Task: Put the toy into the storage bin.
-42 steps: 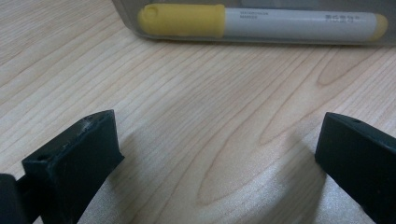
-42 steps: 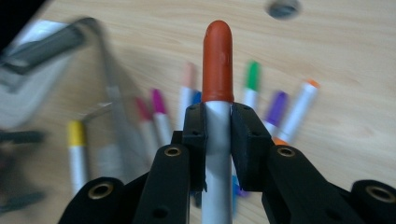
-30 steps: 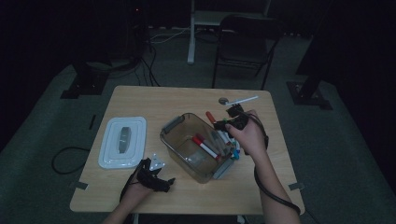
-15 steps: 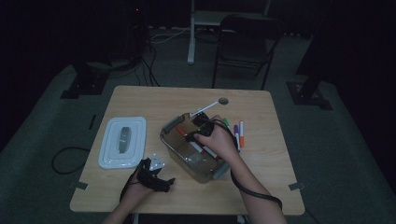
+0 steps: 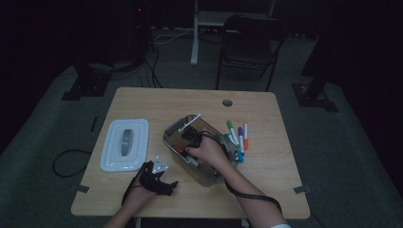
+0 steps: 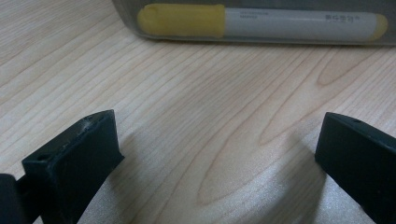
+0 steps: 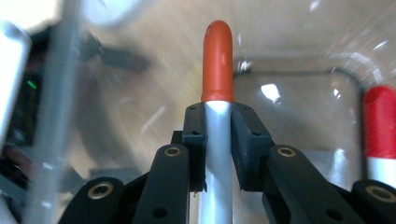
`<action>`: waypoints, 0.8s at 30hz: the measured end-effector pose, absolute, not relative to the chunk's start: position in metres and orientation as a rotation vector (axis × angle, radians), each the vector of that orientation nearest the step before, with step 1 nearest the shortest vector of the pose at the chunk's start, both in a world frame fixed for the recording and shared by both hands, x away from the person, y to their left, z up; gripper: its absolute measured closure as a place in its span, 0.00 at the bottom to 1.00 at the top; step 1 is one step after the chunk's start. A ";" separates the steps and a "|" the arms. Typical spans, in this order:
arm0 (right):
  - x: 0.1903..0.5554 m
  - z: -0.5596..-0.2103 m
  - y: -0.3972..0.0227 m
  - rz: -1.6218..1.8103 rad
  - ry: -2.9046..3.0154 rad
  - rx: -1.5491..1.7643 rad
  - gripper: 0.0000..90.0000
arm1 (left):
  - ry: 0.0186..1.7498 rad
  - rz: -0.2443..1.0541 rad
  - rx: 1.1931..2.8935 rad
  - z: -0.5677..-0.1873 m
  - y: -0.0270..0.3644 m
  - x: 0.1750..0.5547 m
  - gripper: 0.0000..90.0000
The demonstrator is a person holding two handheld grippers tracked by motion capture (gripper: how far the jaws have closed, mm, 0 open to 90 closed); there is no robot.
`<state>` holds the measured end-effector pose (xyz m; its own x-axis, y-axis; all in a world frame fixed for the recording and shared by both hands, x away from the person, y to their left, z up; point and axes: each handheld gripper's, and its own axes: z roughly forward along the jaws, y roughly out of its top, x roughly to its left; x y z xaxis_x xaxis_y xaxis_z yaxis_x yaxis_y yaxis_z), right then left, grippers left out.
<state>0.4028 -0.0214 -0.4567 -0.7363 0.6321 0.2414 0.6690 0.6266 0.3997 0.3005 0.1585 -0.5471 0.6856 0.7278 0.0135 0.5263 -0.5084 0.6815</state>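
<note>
Right tongs (image 7: 218, 140) clamp an orange-capped marker (image 7: 217, 70) inside the clear bin (image 5: 173, 142) — left tongs (image 6: 219, 154) gape, resting on the desk (image 6: 187, 116).

Both hand-held grippers blk: right hand-held gripper (image 7: 218, 140) w/ brass-ringed screw holes, blk cable.

On the worktop (image 5: 142, 102) a clear bin (image 5: 209, 173) sits near the middle. A lid (image 5: 124, 145) lies flat to its left, apart from it. Loose markers (image 5: 239, 137) lie side by side just right of the bin, close to its wall. The right gripper (image 5: 192, 137) is inside the bin, with a marker (image 7: 217, 60) between its fingers (image 7: 247, 140) and a second marker (image 7: 382, 126) beside it. The left gripper (image 5: 157, 180) rests on the worktop in front of the lid, near the bin's front left corner; another marker (image 6: 261, 21) lies in the bin against the wall facing it.
</note>
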 end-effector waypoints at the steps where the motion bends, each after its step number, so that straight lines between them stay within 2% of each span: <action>1: 0.401 -0.463 -0.018 -0.695 -2.757 -1.098 0.85 | 0.956 0.395 2.233 -0.547 0.158 0.301 0.01; 9: 0.401 -0.472 -0.014 -0.617 -2.740 -1.108 0.85 | 0.956 0.394 2.235 -0.547 0.159 0.301 0.01; 16: 0.402 -0.474 -0.016 -0.610 -2.736 -1.105 0.81 | 0.957 0.394 2.235 -0.547 0.159 0.301 0.01; 24: 0.399 -0.441 -0.036 -0.815 -2.738 -1.094 0.75 | 0.957 0.393 2.234 -0.547 0.158 0.301 0.01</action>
<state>0.3994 -0.0364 -0.4410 -0.7412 0.6170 0.2643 0.6612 0.6030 0.4463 0.3005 0.1585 -0.5470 0.6860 0.7275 0.0134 0.5267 -0.5092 0.6807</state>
